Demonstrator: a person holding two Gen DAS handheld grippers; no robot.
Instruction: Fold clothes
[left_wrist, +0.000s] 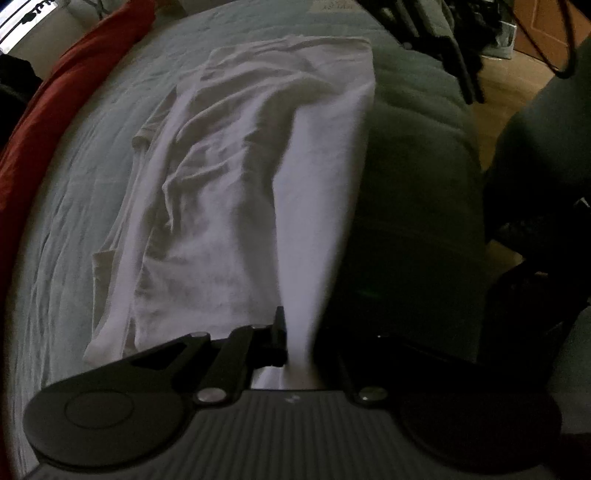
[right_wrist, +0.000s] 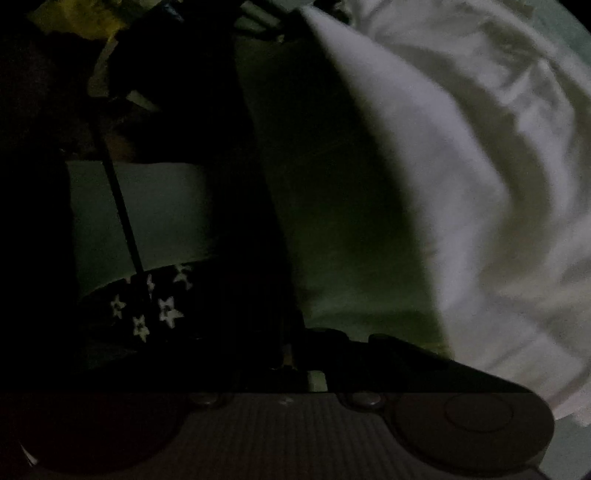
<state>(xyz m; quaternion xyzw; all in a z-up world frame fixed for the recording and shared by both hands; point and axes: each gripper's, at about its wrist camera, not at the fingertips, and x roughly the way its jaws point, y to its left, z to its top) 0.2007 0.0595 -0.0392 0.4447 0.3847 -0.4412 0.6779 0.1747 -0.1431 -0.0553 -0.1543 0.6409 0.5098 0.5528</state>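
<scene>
A: Where do we stand with the shirt (left_wrist: 236, 177)?

B: It lies long and narrow on the bed (left_wrist: 74, 206), creased, with one long side lifted. Our left tool (left_wrist: 295, 347) is clamped on a corner of that raised edge, and the white cloth runs up taut from between its fingers.

A: And the right tool (right_wrist: 317, 373)?

B: Too dark for us to judge. Its fingers look drawn close together, but we cannot tell whether they pinch any cloth; the shirt's lifted flap (right_wrist: 424, 155) rises just beside it in that view.

A: So what could go wrong from here?

B: We judge the lengthwise fold is in hand, and the danger is uneven carry. If the right tool holds nothing, only our end travels, the flap twists, and the fold lands skewed.

A: The grip itself?

B: It looks to be a small bite of thin cloth. A quick pull could slip it free, and the edge would drop short in a heap.

A: And the creases?

B: They sit under where the flap would come down. Folding over them would lock in a lump. The whole shirt may also drag across the sheet if we pull sideways rather than lifting.
</scene>
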